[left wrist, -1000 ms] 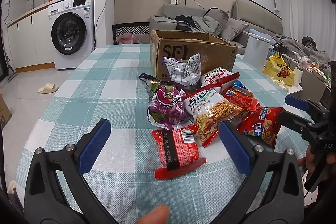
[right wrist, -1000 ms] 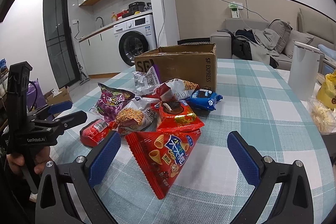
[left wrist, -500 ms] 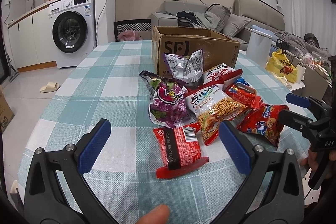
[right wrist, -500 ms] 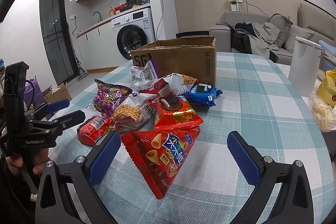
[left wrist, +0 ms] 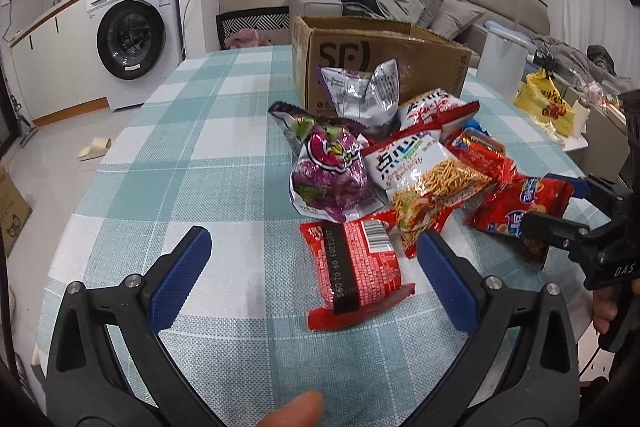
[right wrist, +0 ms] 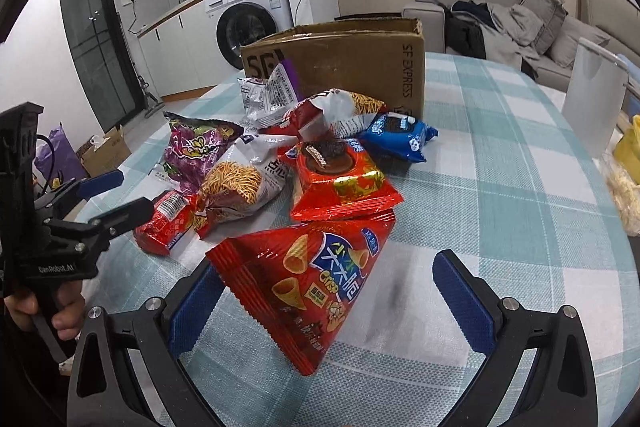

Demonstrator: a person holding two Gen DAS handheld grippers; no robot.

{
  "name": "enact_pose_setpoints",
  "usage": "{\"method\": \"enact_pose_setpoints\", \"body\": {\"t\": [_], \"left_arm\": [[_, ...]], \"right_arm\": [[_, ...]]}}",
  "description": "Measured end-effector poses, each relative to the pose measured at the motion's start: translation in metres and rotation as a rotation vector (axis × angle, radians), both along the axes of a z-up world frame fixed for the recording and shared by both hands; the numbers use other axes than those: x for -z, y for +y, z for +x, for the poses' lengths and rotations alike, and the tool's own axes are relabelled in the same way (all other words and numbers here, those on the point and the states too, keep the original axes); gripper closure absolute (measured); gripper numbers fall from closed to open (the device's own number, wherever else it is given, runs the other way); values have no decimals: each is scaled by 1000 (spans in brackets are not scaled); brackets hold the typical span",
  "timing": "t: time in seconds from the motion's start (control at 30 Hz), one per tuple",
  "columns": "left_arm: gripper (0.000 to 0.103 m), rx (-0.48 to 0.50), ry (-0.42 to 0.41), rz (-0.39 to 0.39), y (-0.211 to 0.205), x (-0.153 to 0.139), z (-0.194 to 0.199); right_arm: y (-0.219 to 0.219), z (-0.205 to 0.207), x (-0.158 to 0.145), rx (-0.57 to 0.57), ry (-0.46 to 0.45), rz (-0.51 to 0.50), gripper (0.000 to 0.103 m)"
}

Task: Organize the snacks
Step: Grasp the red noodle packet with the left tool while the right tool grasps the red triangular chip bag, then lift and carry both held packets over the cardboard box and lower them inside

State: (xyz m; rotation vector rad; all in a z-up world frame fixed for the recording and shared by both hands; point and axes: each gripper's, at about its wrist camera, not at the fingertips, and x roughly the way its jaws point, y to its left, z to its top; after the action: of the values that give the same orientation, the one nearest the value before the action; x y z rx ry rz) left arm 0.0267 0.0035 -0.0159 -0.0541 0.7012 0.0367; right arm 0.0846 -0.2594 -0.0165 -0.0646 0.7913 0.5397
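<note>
A pile of snack packets lies on the checked table in front of an open cardboard box [left wrist: 380, 63] [right wrist: 352, 59]. My left gripper [left wrist: 312, 275] is open, its pads either side of a small red packet [left wrist: 356, 267]. Beyond it lie a purple bag [left wrist: 328, 175], a noodle-snack bag [left wrist: 424, 183] and a silver bag [left wrist: 360, 95]. My right gripper [right wrist: 328, 303] is open around a red triangular crisp bag [right wrist: 316, 279]. Behind that lie a red cookie pack [right wrist: 340, 183] and a blue cookie pack [right wrist: 400, 135].
A white kettle [right wrist: 596, 95] and a yellow bag [left wrist: 548, 103] stand at the table's right edge. A washing machine [left wrist: 136, 35] and a sofa [right wrist: 520, 23] are beyond the table. The other gripper shows in each view, the right one [left wrist: 560, 211] and the left one [right wrist: 108, 195].
Both grippers have moved forward and lower toward the pile. The small red packet now lies between the left pads and the crisp bag between the right pads. Both stay open.
</note>
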Motion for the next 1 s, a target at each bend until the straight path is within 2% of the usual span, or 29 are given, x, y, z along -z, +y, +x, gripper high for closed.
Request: {"method": "enact_pose_setpoints", "body": {"t": [0.23, 0.3, 0.4, 0.53, 0.6, 0.67, 0.7, 0.87, 1.0], "left_arm": [[2, 12, 73, 23, -6, 10, 13], [9, 14, 85, 16, -6, 11, 14], [19, 34, 109, -14, -4, 14, 18], [33, 68, 122, -50, -4, 16, 18], [43, 96, 135, -74, -5, 18, 19], [58, 118, 130, -81, -8, 18, 18], [60, 122, 128, -72, -10, 18, 18], [62, 128, 116, -69, -10, 18, 15], [62, 134, 109, -70, -11, 17, 7]], "right_arm": [[4, 9, 7, -13, 62, -19, 1], [5, 10, 7, -17, 64, -24, 3], [6, 11, 7, -29, 76, -21, 15], [8, 12, 10, -38, 94, -27, 20], [7, 13, 10, -43, 101, -16, 25], [6, 13, 11, -50, 112, 1, 28], [5, 13, 11, -55, 117, 14, 33], [4, 3, 10, -87, 99, 32, 57], [-3, -3, 11, -78, 90, 51, 59]]}}
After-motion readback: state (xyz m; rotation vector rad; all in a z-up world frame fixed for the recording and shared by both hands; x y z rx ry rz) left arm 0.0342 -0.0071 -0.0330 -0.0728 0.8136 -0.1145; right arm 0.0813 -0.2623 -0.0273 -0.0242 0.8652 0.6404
